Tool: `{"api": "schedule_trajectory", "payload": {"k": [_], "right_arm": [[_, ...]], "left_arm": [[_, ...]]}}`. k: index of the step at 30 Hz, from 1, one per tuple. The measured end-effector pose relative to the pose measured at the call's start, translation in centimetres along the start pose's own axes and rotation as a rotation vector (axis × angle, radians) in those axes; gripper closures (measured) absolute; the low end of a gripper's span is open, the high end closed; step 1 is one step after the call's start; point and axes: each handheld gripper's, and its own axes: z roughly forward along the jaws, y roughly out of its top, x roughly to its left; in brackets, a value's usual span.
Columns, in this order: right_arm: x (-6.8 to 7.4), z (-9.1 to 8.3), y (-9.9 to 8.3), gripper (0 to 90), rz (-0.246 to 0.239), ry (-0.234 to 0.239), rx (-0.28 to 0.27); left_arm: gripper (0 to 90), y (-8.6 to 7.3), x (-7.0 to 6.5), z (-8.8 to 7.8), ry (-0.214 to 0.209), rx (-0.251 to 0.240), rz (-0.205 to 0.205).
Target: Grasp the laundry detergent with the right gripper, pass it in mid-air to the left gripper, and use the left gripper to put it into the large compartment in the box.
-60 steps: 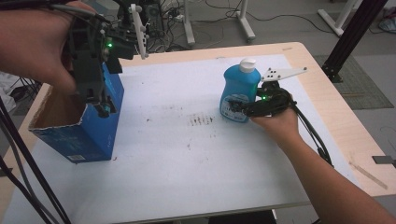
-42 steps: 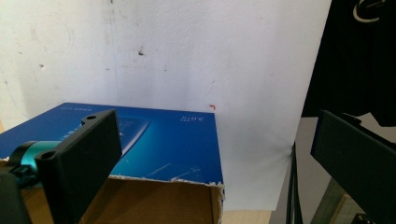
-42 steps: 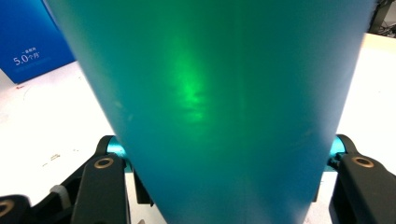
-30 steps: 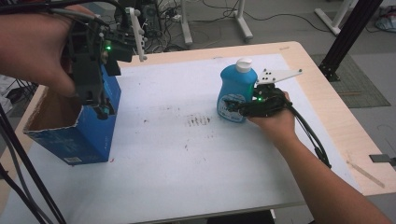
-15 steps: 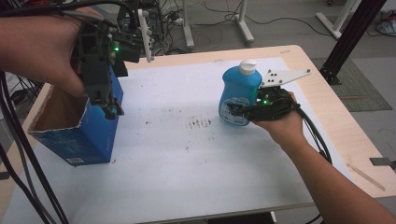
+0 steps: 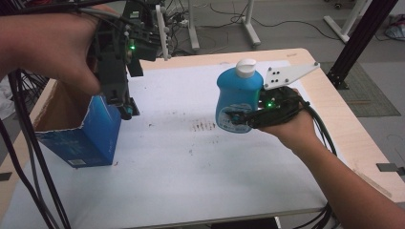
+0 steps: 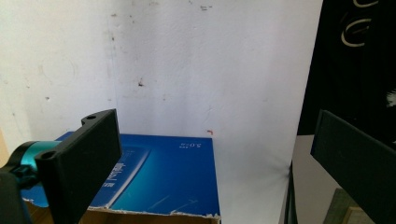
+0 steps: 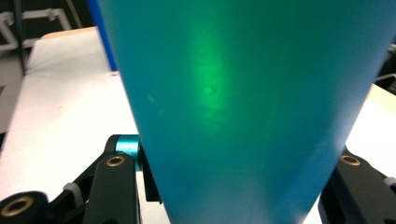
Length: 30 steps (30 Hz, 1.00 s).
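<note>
Right gripper (image 6: 239,119) clamped around the blue bottle's (image 6: 239,98) lower body, bottle upright and clear of the table (image 6: 191,181), apparently bound for the open box (image 6: 81,136) at nine o'clock. Left gripper (image 6: 126,107) open-jawed at the box's near wall, likely steadying it.

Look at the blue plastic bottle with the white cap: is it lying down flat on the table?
No, the blue plastic bottle with the white cap stands upright, cap on top, clamped in the right gripper.
</note>
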Motion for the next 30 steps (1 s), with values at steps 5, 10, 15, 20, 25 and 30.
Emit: {"api": "schedule_trajectory", "payload": {"k": [5,10,15,20,25,30], "right_arm": [[0.9,0.7,1.0,44.6,-0.031,0.046,0.011],[2.3,2.3,1.9,44.6,-0.059,0.123,0.031],[3.5,3.9,2.5,44.6,-0.091,0.190,0.063],[4.1,5.2,2.8,44.6,-0.100,0.236,0.078],[5.1,7.1,3.6,44.6,-0.111,0.285,0.066],[5.8,8.5,4.4,44.6,-0.115,0.318,0.055]], "left_arm": [[1.7,0.2,0.0,0.0,-0.002,-0.006,-0.001],[1.7,0.6,-0.4,0.1,-0.004,-0.016,0.008],[1.7,1.1,-0.6,0.2,-0.011,-0.019,0.015],[1.7,1.6,-0.8,0.3,-0.016,-0.020,0.018],[1.8,2.2,-1.2,0.5,-0.024,-0.033,0.026],[1.7,2.5,-1.5,0.9,-0.024,-0.034,0.026]]}}
